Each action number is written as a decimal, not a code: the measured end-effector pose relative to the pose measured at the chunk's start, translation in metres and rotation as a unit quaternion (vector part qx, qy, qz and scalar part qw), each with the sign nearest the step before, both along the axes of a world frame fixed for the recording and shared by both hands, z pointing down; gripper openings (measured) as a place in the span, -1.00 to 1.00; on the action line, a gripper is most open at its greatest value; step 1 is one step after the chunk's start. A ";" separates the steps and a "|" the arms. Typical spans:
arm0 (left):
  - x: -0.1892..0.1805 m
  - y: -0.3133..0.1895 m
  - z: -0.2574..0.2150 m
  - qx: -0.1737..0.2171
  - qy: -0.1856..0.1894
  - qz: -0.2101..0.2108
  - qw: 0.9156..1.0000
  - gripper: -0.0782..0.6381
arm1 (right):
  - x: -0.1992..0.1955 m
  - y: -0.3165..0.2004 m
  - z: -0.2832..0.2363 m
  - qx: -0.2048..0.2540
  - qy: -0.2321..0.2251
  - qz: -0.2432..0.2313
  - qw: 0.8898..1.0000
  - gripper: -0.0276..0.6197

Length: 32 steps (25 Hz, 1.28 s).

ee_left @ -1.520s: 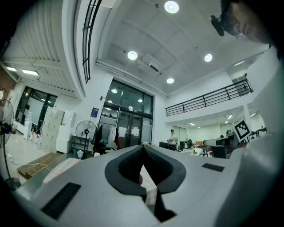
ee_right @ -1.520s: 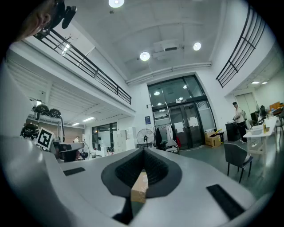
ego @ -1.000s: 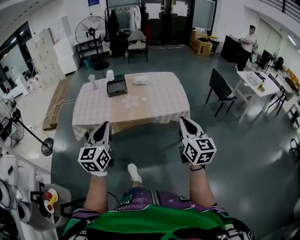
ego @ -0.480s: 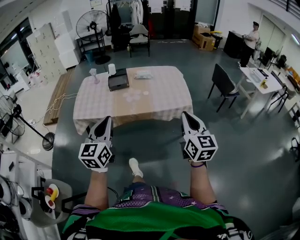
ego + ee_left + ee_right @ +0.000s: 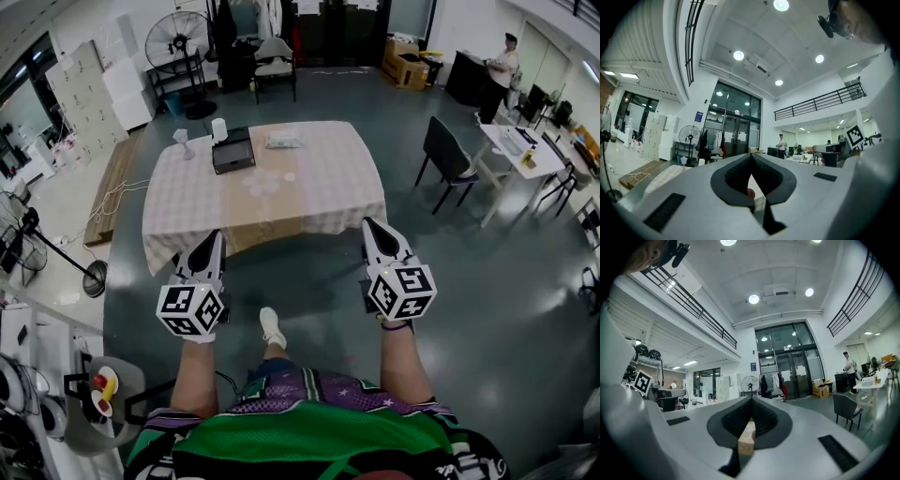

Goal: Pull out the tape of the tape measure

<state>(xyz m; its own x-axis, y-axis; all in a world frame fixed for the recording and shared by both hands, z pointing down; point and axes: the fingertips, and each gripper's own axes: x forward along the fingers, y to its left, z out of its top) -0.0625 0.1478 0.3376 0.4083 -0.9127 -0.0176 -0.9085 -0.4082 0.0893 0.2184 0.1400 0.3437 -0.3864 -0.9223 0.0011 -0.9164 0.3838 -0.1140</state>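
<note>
You've stepped nearer the table [image 5: 319, 187]: its checked cloth now spreads wider across the head view, and your white shoe [image 5: 272, 328] has moved forward beneath you. The standing fan [image 5: 176, 42] has slid toward the top edge, and the person in the background [image 5: 504, 61] sits further into the upper right corner.

tape measure not distinguishable at this range, few small items [image 5: 233, 150] near far left corner of cloth-covered table [image 5: 319, 202], tape state unreadable

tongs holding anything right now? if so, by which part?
Nothing is held. The left tongs and right tongs are both shut and empty, short of the table.
</note>
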 end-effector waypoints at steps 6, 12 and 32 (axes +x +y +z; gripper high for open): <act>-0.015 -0.031 0.011 -0.002 0.013 -0.015 1.000 -0.72 | -0.005 -0.029 0.008 0.003 0.003 0.008 1.000 -0.90; -0.021 -0.080 0.014 -0.007 0.029 -0.018 0.999 -0.72 | -0.013 -0.081 0.007 -0.004 0.013 0.005 1.000 -0.90; -0.114 -0.354 -0.017 0.003 0.016 0.006 1.000 -0.72 | -0.112 -0.353 -0.036 0.003 0.019 0.023 1.000 -0.90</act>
